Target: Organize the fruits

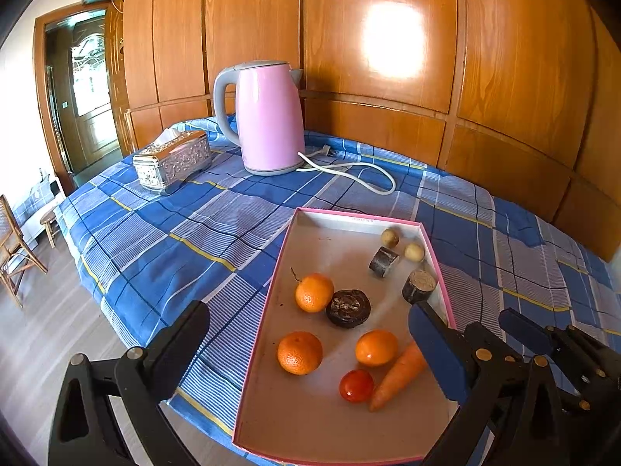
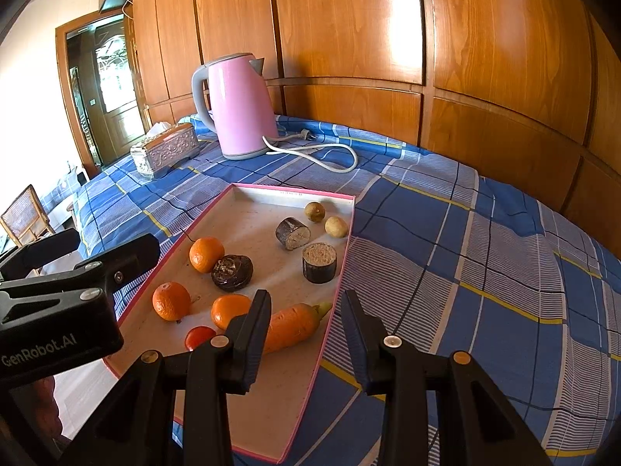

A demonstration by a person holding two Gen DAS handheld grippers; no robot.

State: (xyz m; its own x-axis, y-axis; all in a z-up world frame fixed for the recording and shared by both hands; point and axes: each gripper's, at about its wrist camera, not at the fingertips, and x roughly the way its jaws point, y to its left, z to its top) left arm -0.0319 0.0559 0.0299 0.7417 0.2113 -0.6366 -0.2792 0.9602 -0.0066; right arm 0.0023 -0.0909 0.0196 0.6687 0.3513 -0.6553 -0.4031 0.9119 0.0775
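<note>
Wood panelling backs a blue checked cloth (image 2: 465, 233) where a pink-rimmed tray (image 2: 271, 190) holds loose fruit. Both grippers, left (image 1: 310, 341) wide and right (image 2: 306, 330) part open, hover empty. That orange (image 2: 231, 310) looks firm, rollable; grip its middle.

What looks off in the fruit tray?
An orange carrot lies among the fruit in the pink-rimmed cardboard tray, with two dark cut cylinder chunks of unclear kind. Nothing spilled; the tray sits askew to the checked cloth.
</note>
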